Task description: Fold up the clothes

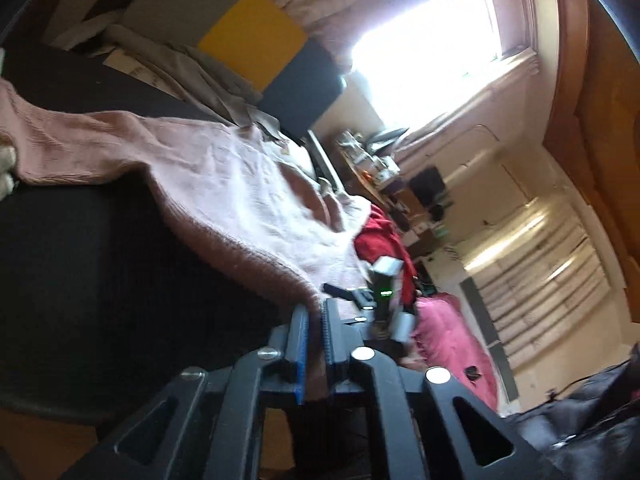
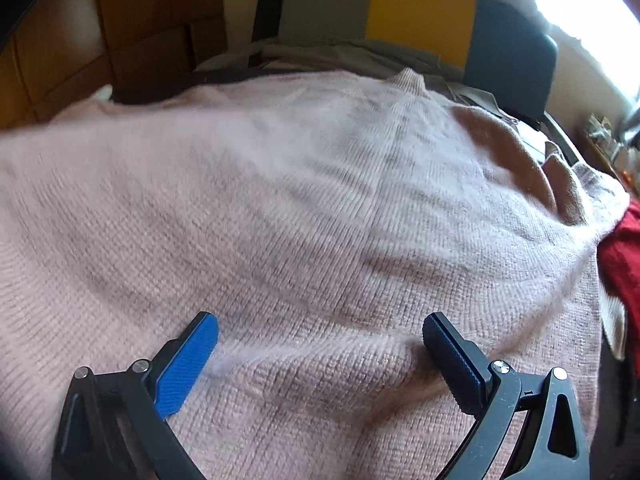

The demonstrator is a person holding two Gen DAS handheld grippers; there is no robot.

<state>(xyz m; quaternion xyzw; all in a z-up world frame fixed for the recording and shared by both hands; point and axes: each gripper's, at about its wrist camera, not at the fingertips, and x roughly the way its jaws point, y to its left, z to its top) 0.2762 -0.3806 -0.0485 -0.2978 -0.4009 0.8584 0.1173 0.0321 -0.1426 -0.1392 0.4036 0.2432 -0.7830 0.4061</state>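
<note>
Between the blue pads of the left gripper [image 1: 314, 320] sits the ribbed hem of a pink sweater [image 1: 224, 184] — the two fingers are pressed close together on that edge, pinching it. From there the sweater runs away across a black surface [image 1: 80, 264], one sleeve stretched out to the far side of the left wrist view. Just past the hem the other tool shows as a blurred dark shape with a small green light. The right gripper [image 2: 320, 344] hangs over the body of the sweater with its fingers spread wide, nothing between them; a low ridge of knit lies across the gap. A red garment [image 2: 620, 256] lies at the sweater's right edge, touching it. Beyond the sweater stands a headboard [image 2: 420, 12] of grey, yellow and dark blue panels — grey cloth [image 2: 360, 56] is bunched at its foot.
</note>
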